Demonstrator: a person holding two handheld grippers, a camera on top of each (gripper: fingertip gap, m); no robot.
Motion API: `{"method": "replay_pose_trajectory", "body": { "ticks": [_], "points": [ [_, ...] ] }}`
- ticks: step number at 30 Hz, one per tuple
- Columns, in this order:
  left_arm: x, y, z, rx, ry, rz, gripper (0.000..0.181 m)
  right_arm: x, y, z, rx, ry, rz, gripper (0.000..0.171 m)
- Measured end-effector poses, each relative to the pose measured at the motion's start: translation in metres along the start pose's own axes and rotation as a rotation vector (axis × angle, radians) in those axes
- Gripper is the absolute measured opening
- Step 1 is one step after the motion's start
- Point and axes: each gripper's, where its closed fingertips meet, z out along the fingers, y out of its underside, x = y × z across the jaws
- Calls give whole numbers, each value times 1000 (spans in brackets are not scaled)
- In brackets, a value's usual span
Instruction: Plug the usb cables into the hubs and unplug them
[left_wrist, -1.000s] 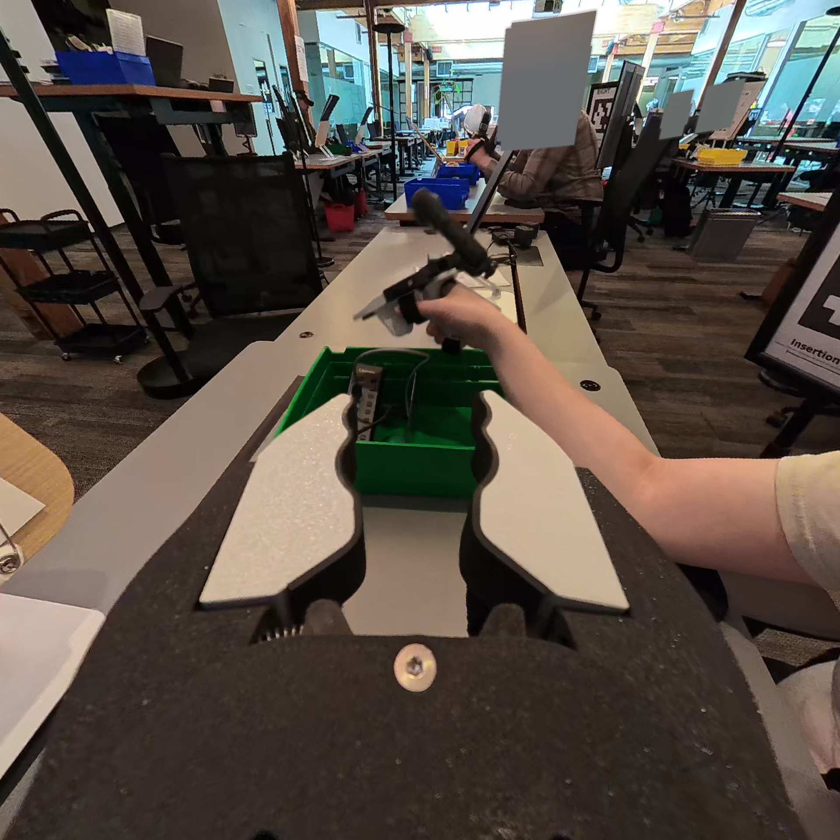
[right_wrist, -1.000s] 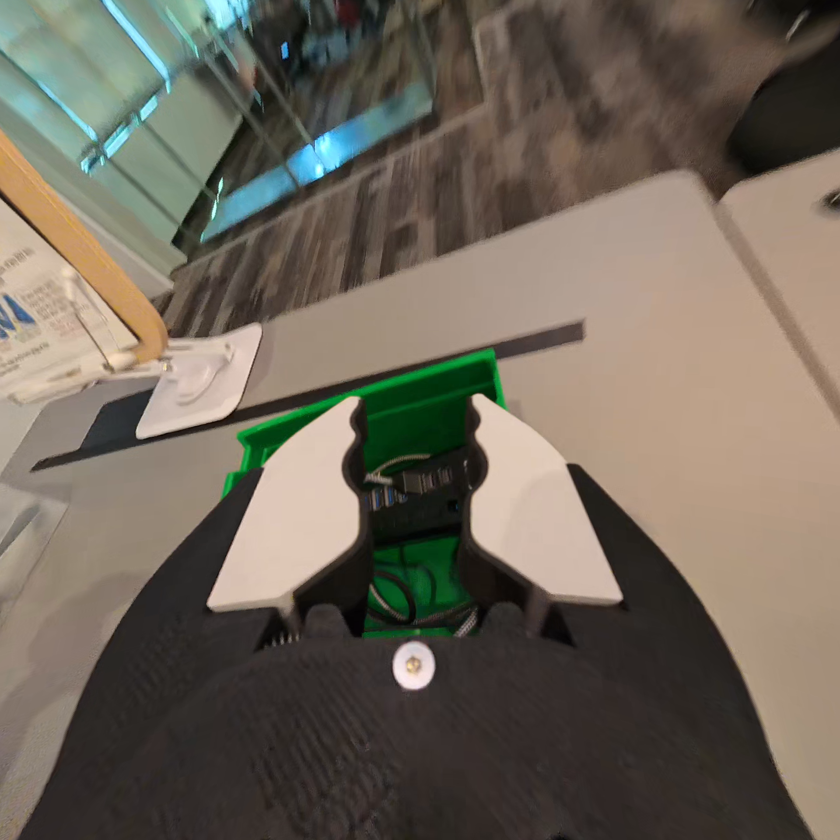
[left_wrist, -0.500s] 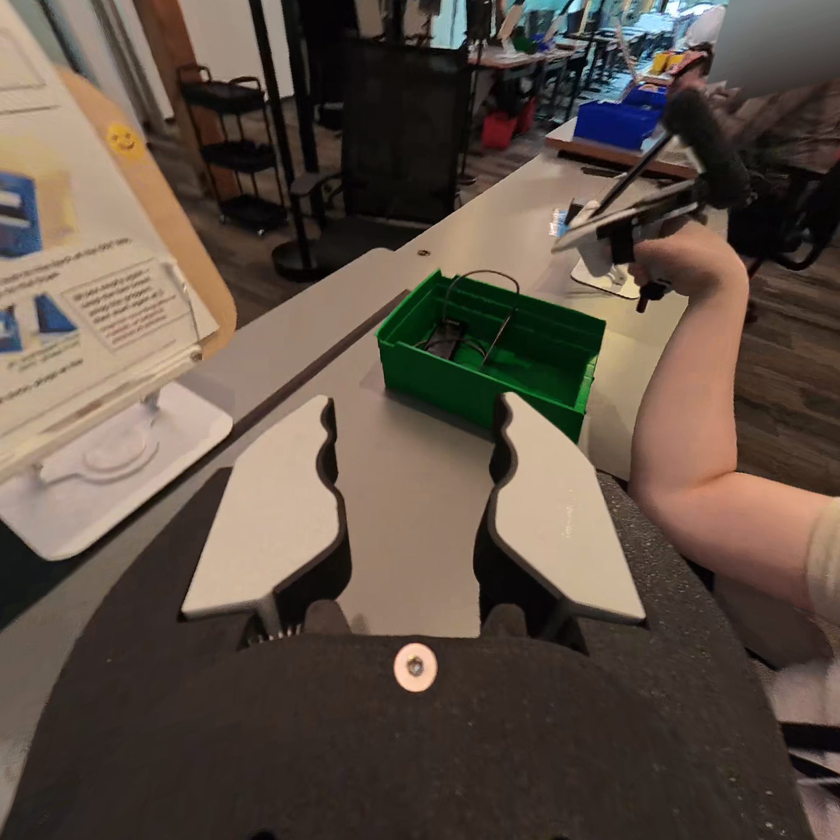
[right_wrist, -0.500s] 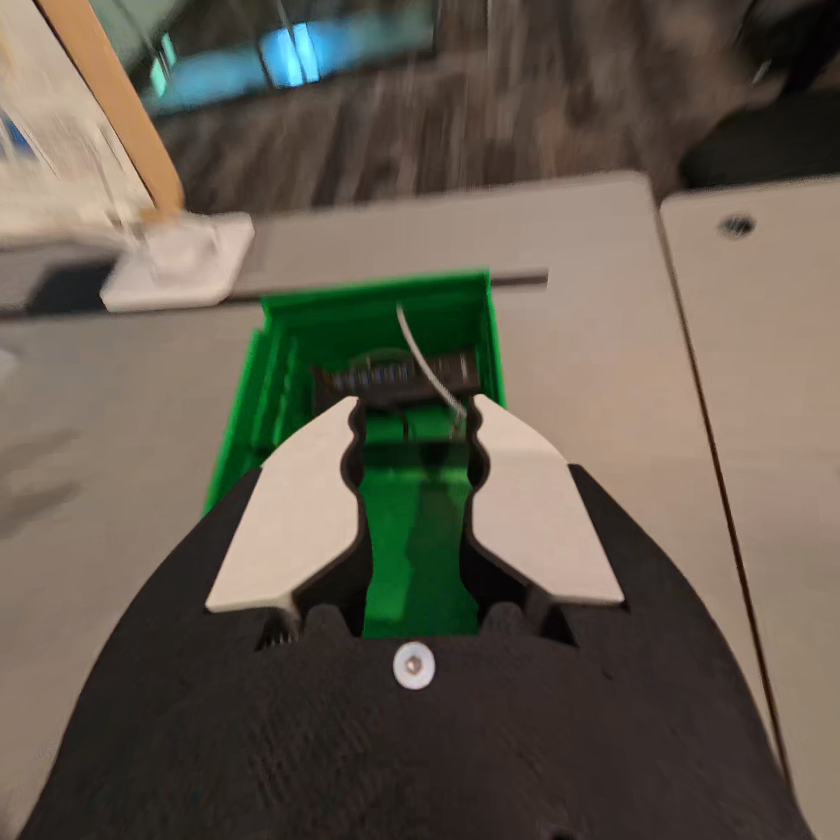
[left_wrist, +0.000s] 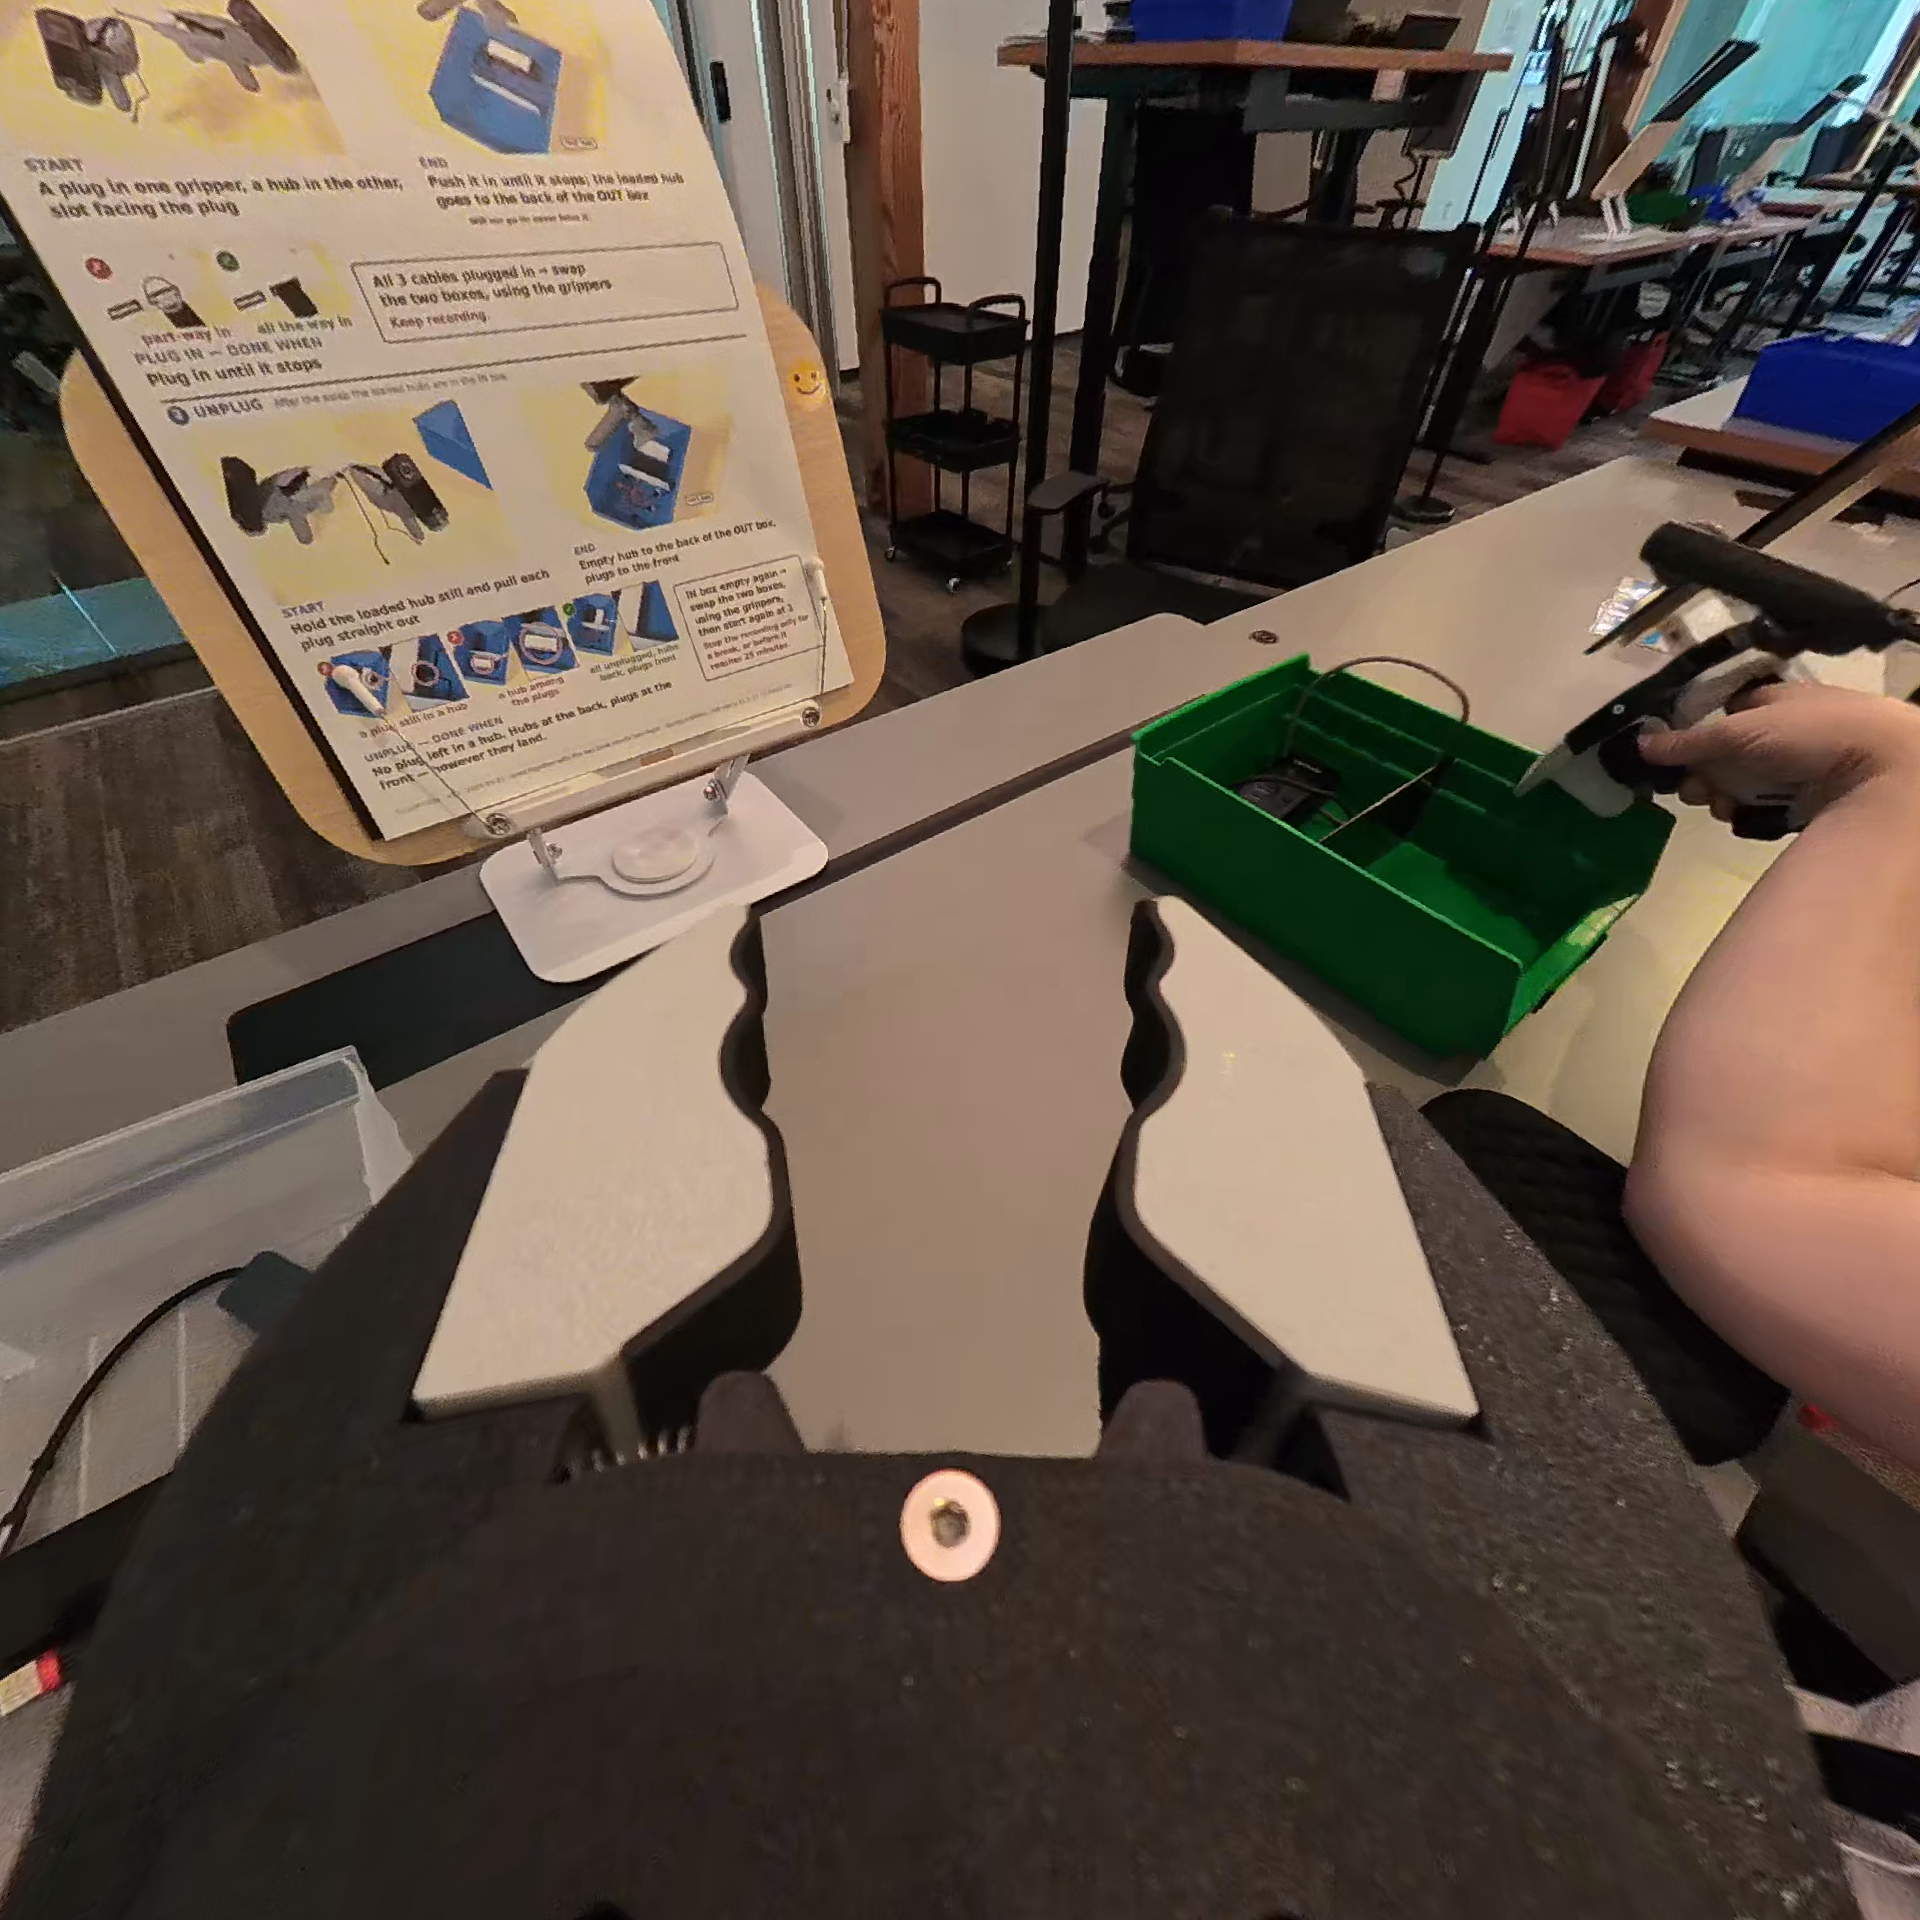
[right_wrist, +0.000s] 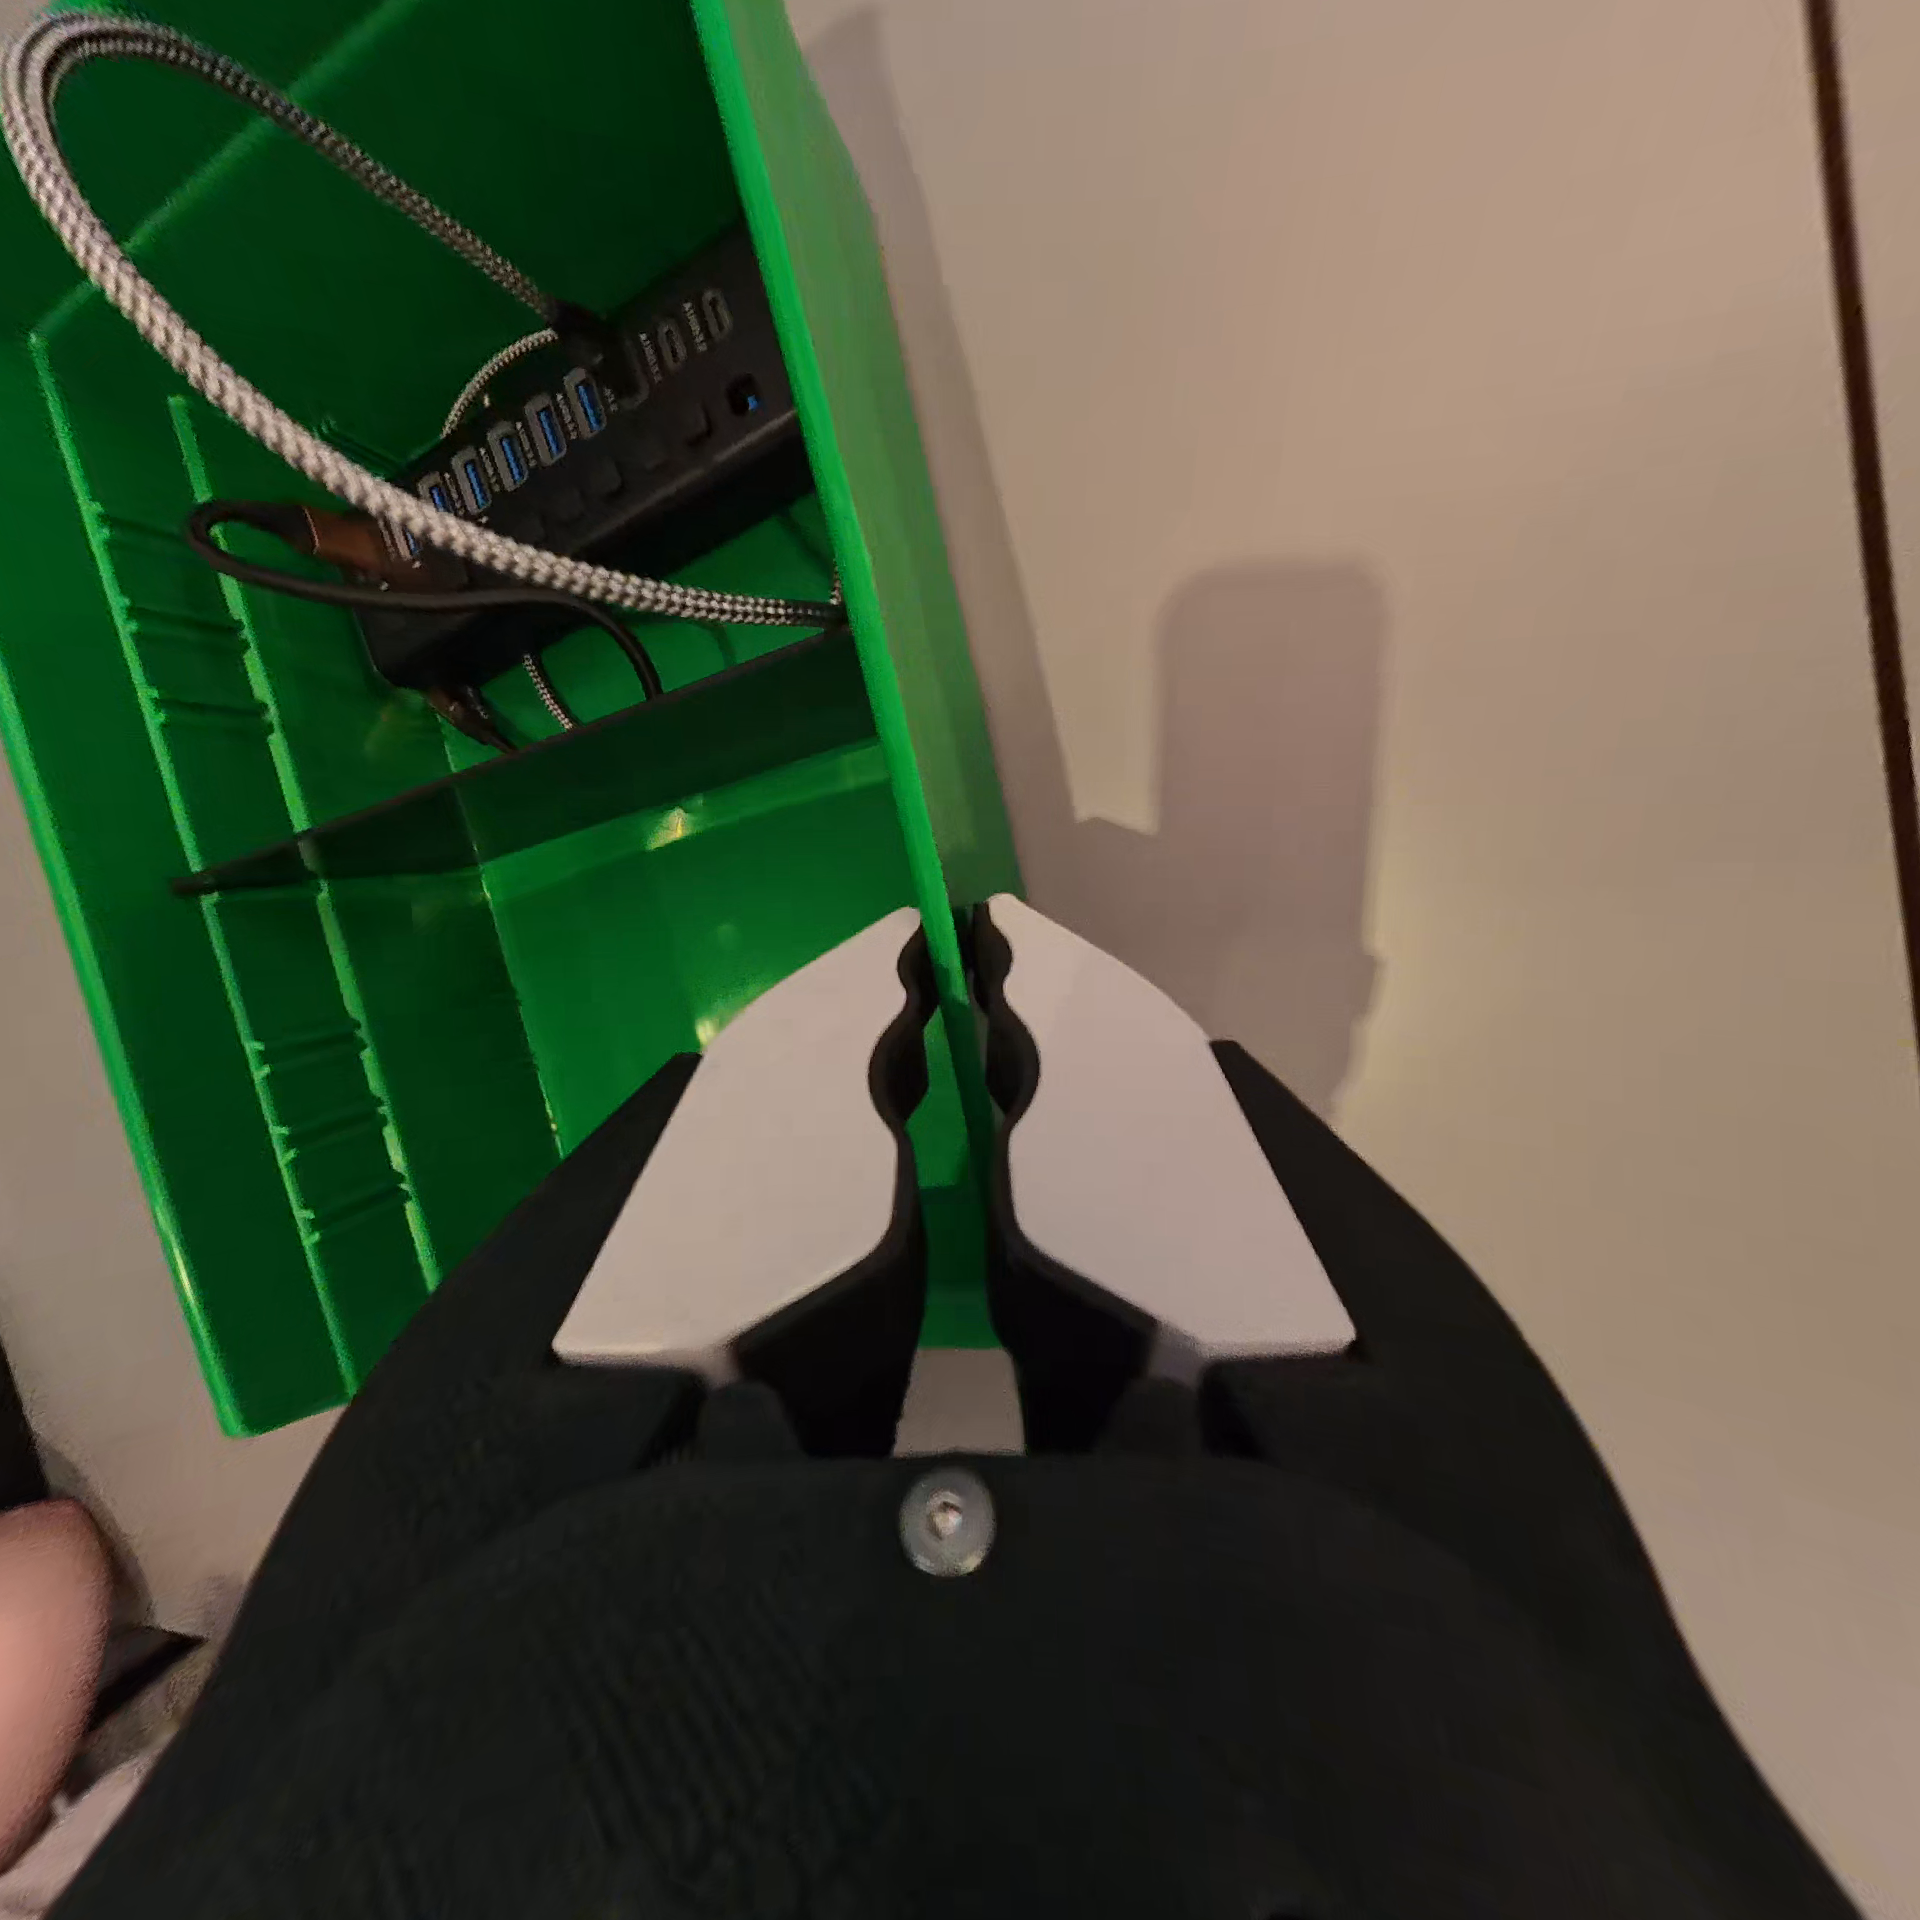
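Note:
A green box (left_wrist: 1340, 914) sits on the grey table at the right. Inside it lies a black USB hub (right_wrist: 623, 457) with blue ports, a grey braided cable (right_wrist: 312, 457) looping over it and a thin black cable (right_wrist: 260, 566) beside it. A black divider (right_wrist: 520, 810) crosses the box. My right gripper (right_wrist: 954, 914) is shut on the box's right side wall (right_wrist: 821, 416), one finger inside and one outside. It also shows in the left wrist view (left_wrist: 1579, 774), held by a hand at the box's far corner. My left gripper (left_wrist: 951, 920) is open and empty over the bare table, left of the box.
An instruction board (left_wrist: 416, 416) on a white stand (left_wrist: 655, 873) stands at the table's far left edge. A clear plastic bin (left_wrist: 177, 1174) is at the near left. A black chair (left_wrist: 1288, 416) and a cart (left_wrist: 940, 416) stand beyond the table. Across from one pair of fingers to the other is roughly 60 cm.
My right gripper came down from above the box and shut on its side wall. My left gripper swung left and back from the box, bringing the board into view.

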Motion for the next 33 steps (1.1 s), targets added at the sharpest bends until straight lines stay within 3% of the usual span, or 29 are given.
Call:
{"method": "replay_pose_trajectory", "body": {
  "ticks": [6,11,14,17,19,22,25,28,31,33],
  "points": [
    [5,-1,4,1,40,8,67,12,22,-16,16,-11,225,10],
    [-6,6,0,-25,3,5,68,3,3,-2,-24,59,115,9],
    [-32,13,-16,-50,-131,-10,68,-6,6,-1,-65,31,78,8],
    [-62,12,-46,-18,-338,-23,68,-6,-2,-20,-15,148,3,8],
    [-75,4,-69,47,-466,-34,69,-16,-20,-48,118,190,-32,6],
    [-77,-10,-96,161,-563,-15,70,-55,-66,-111,484,210,-151,14],
    [-66,-22,-110,253,-559,4,71,-144,-97,-173,915,12,-427,29],
    [-58,-30,-117,316,-553,35,67,-235,-85,-215,1282,-211,-727,39],
    [-54,-22,-105,252,-491,102,55,-308,-60,-211,1336,-339,-965,42],
    [-56,3,-85,66,-398,133,59,-345,-49,-197,1323,-350,-1061,43]
  ]
}}
